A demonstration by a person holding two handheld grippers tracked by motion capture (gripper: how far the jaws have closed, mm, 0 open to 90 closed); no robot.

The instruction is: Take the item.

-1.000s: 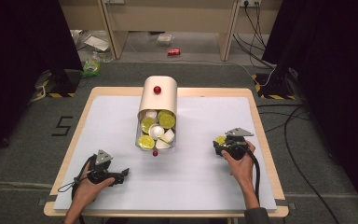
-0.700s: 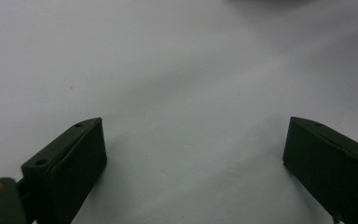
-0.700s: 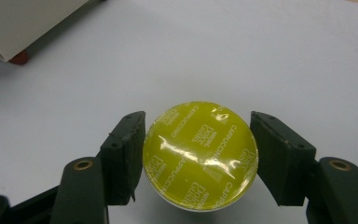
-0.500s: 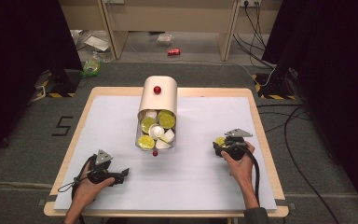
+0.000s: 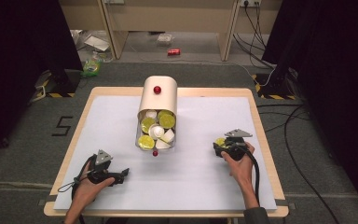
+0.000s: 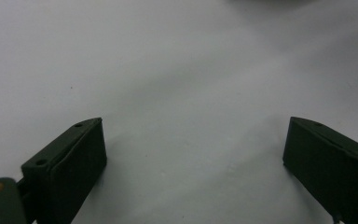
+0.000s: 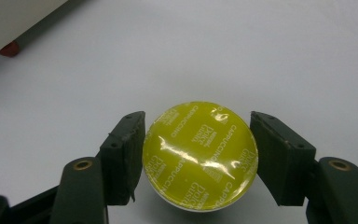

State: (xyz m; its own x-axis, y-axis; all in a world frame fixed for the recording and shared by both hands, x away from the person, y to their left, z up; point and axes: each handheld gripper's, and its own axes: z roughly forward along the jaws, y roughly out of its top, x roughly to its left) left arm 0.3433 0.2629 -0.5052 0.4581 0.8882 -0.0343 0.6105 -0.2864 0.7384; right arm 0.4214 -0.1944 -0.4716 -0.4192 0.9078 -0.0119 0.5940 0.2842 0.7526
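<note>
A cream canister (image 5: 157, 100) lies on its side at the middle of the white table top, its mouth toward me. Several yellow-lidded and white coffee capsules (image 5: 156, 130) fill that mouth. My right gripper (image 5: 220, 143) rests on the table at the right, shut on one yellow-lidded capsule (image 5: 220, 141). In the right gripper view both pads touch the sides of this capsule (image 7: 199, 154), foil lid facing the camera. My left gripper (image 5: 123, 173) lies near the front left, pointing right. In its own view the left gripper (image 6: 193, 140) is open, with bare table between the jaws.
A red knob (image 5: 157, 89) sits on the canister's upper side and another red knob (image 5: 154, 153) lies just before its mouth. The table's wooden rim (image 5: 261, 135) runs close to my right hand. Cables and litter lie on the floor beyond.
</note>
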